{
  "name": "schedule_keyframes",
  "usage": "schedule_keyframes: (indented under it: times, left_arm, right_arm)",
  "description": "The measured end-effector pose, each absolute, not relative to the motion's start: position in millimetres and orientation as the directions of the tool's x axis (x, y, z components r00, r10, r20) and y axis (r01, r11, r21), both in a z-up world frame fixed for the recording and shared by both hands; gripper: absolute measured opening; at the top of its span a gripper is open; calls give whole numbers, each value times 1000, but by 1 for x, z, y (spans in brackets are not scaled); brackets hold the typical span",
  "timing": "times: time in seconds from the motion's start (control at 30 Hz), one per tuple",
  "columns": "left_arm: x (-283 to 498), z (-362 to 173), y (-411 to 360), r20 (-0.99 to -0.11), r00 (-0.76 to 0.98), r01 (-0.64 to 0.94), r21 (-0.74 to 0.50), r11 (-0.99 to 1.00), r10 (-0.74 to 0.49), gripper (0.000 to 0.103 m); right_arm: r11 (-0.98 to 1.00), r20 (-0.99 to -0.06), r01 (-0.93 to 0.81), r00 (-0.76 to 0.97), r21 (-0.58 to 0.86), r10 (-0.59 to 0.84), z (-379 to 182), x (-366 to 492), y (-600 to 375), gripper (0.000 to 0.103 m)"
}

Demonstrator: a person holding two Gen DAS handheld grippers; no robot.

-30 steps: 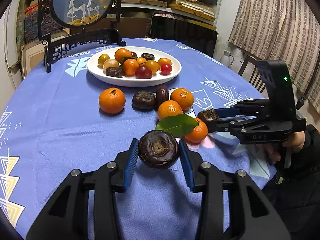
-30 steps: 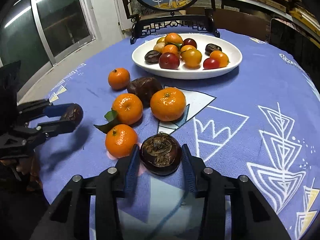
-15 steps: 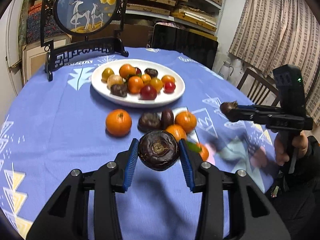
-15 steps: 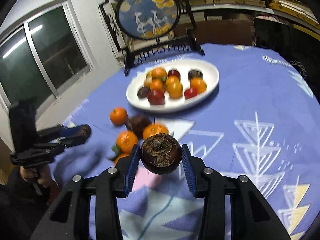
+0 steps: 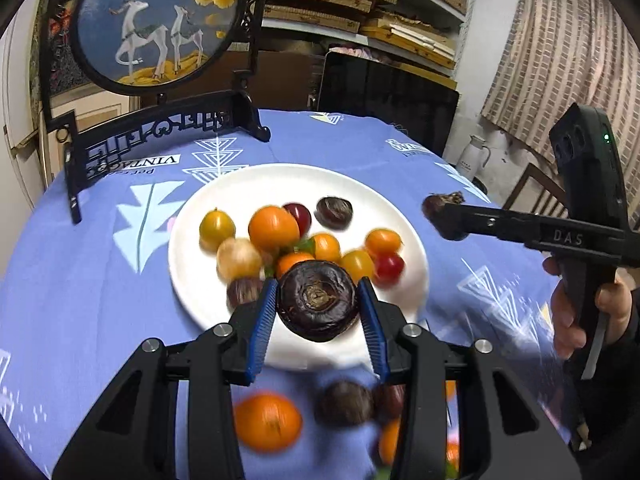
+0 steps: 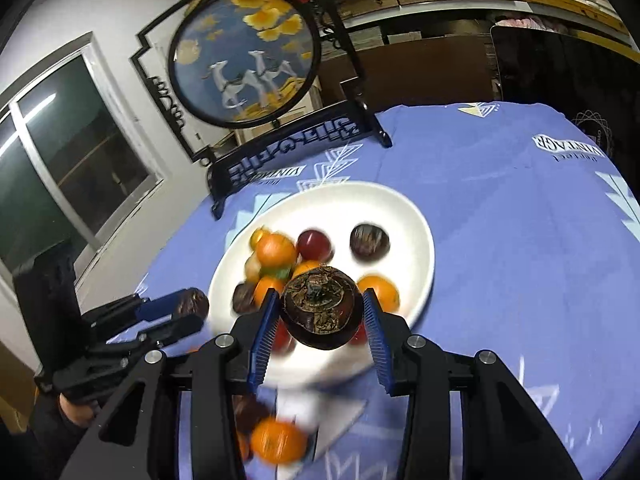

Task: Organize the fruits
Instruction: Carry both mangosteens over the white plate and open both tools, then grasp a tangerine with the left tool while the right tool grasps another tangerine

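Observation:
My left gripper is shut on a dark brown round fruit and holds it above the near rim of the white plate. My right gripper is shut on another dark brown fruit, also over the plate's near part. The plate holds several oranges, small yellow and red fruits and dark fruits. The right gripper also shows in the left wrist view, beside the plate's right rim. The left gripper shows in the right wrist view at the plate's left.
Oranges and dark fruits lie blurred on the blue tablecloth in front of the plate. A round deer picture in a black stand stands behind the plate. Chairs and shelves are beyond the table. A window is at left.
Both grippers have risen and moved forward with their dark fruits, from above the loose fruits on the cloth to over the plate's near side.

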State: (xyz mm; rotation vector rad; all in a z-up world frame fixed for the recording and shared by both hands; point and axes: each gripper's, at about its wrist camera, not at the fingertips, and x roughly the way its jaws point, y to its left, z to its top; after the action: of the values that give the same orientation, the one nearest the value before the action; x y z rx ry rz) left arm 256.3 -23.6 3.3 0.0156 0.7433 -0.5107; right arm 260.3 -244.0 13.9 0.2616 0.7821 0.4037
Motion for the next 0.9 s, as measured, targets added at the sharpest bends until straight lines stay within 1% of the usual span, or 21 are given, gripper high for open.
schedule_keyframes:
  times: [0.2, 0.23, 0.27, 0.3, 0.37, 0.5, 0.6, 0.67, 0.8, 0.9]
  left_arm:
    - [297, -9, -41, -677, 612, 430, -149, 891, -408, 41]
    - [301, -12, -42, -679, 613, 420, -152, 895, -404, 42]
    - [303, -13, -41, -679, 611, 419, -159, 894, -407, 49]
    - [301, -13, -39, -675, 618, 411, -158, 898, -402, 57]
    - [294, -10, -33, -661, 644, 397, -141, 907, -385, 63]
    - [272, -2, -19, -641, 654, 402, -155, 903, -401, 66]
    - [246, -4, -9, -648, 651, 416, -131, 900, -395, 68]
    - [228, -9, -2, -659, 647, 422, -110, 900, -384, 70]
    - [197, -21, 12, -683, 639, 425, -69, 903, -353, 70]
    - [184, -35, 16, -718, 620, 417, -39, 908, -316, 70]
  right_arm:
    - [897, -636, -244, 637, 370, 436, 1, 310, -225, 44]
    - [900, -635, -239, 643, 364, 428, 0, 313, -224, 49]
    - [908, -635, -229, 654, 351, 411, -1, 316, -223, 57]
    - [911, -629, -219, 665, 349, 401, -1, 317, -224, 57]
    - [904, -620, -223, 666, 366, 415, -2, 313, -227, 57]
    - [891, -603, -243, 665, 383, 440, -2, 288, -234, 57]
    - [886, -585, -258, 675, 384, 450, -4, 256, -241, 57]
    - [888, -583, -264, 677, 377, 449, -10, 232, -244, 57]
    - [884, -604, -260, 653, 388, 457, -24, 203, -248, 57]
    - [893, -615, -248, 654, 376, 441, -28, 183, -250, 57]
